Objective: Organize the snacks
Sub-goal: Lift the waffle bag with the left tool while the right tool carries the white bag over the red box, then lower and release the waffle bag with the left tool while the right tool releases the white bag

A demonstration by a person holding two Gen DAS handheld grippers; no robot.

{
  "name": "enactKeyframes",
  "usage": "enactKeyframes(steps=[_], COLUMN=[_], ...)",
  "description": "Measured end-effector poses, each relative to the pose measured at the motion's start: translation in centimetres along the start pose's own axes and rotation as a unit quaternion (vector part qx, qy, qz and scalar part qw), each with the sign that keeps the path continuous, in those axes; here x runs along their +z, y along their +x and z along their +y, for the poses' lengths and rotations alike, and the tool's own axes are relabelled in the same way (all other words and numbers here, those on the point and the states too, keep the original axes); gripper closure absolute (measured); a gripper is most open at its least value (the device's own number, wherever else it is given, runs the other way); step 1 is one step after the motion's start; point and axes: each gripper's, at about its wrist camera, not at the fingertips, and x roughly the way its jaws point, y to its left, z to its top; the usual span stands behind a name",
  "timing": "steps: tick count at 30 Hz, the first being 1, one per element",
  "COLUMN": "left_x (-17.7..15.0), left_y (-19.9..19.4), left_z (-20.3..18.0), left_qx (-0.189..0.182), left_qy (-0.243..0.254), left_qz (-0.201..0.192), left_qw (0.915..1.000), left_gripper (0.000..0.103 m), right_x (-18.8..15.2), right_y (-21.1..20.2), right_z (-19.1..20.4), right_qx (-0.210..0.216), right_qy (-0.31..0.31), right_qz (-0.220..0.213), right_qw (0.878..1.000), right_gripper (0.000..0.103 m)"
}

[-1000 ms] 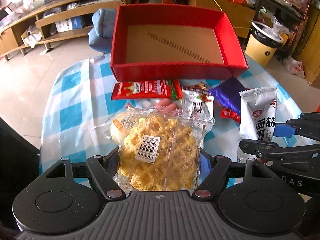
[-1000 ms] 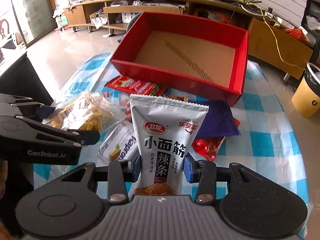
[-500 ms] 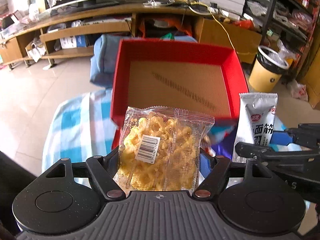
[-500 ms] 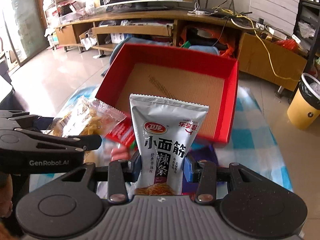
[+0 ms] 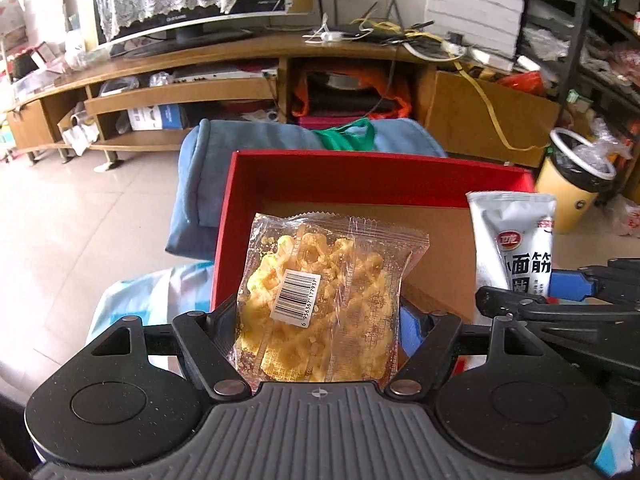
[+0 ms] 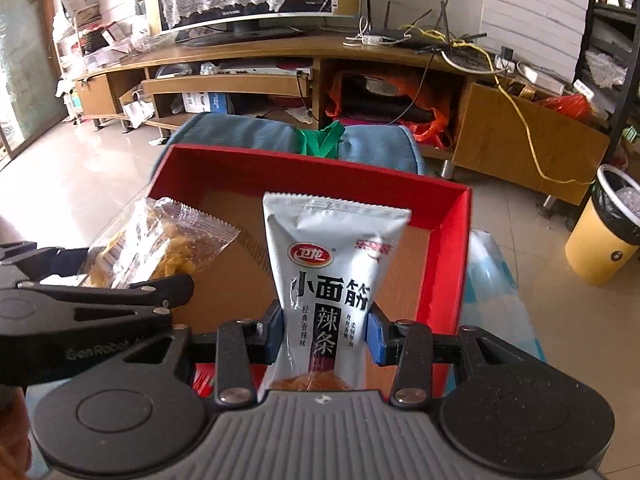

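Observation:
My left gripper (image 5: 320,320) is shut on a clear bag of yellow fried snacks (image 5: 320,300) with a barcode label, held over the near part of the red box (image 5: 360,176). My right gripper (image 6: 326,328) is shut on a white spicy-strip pouch (image 6: 328,264), upright over the same red box (image 6: 448,248). The pouch (image 5: 516,240) shows at the right of the left wrist view, the snack bag (image 6: 160,244) at the left of the right wrist view. The box's brown cardboard floor is bare where it shows.
A blue-checked tablecloth (image 6: 500,288) lies under the box. A blue cushioned chair (image 5: 208,184) stands behind it. A yellow bin (image 6: 600,236) is on the floor at right. A wooden TV cabinet (image 5: 280,60) runs along the back wall.
Both grippers have lifted their packets off the table and moved forward over the red box. The loose snacks on the table have dropped out of sight.

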Motion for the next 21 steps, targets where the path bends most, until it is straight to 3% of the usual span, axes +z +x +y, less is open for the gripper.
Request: enactKeyframes(steps=[8, 14, 21], left_x=[-0.2, -1.1, -2.5], left_y=[4.5, 5.7, 5.6], left_z=[0.3, -0.5, -1.1], left_qx=[0.027, 0.056, 0.060], left_qy=[0.009, 0.049, 0.071], left_qz=[0.038, 0.032, 0.032], left_qw=[0.9989, 0.9967, 0.9952], left_gripper=[0.023, 0.023, 0.023], right_x=[0.5, -0.5, -1.9], right_y=[5.1, 6.9, 7.2], right_z=[0.0, 0.5, 1.4], right_qx=[0.003, -0.012, -0.023], right_qy=[-0.002, -0.021, -0.048], right_qz=[0.027, 0.025, 0.027], right_qw=[1.000, 0.999, 0.998], right_gripper=[0.067, 0.067, 0.066])
